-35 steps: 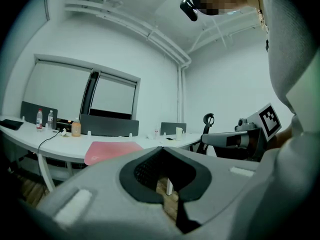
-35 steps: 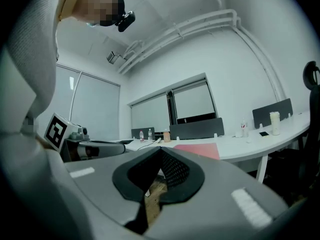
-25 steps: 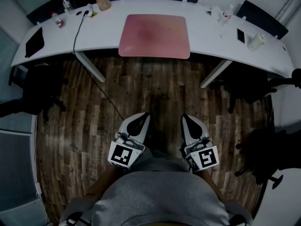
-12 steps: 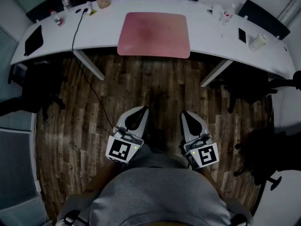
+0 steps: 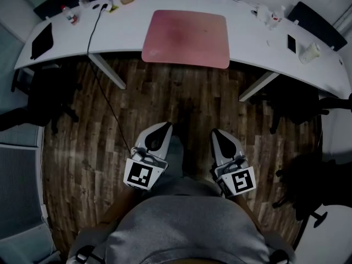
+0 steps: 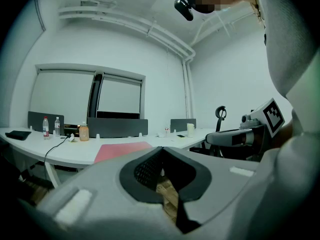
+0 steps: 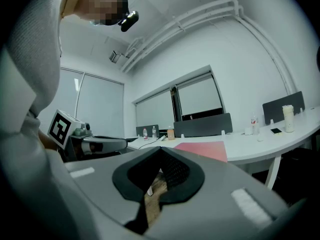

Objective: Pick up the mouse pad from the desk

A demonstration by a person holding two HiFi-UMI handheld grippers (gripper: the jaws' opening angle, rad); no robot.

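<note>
- On the white counter (image 5: pixel 115 34), about mid-span: pink mouse pad (image 5: pixel 186 39) lying flat, its near edge reaching the counter's front edge.
- My left fingers (image 5: pixel 158 139): pressed together, nothing between them, held over the wood floor (image 5: pixel 181 98), well apart from the mouse pad.
- My right fingers (image 5: pixel 224 146): likewise closed and empty, level beside the left.

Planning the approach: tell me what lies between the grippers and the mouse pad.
Head view: bare wooden floor, then the desk edge, separates left gripper and right gripper from the mouse pad.
</note>
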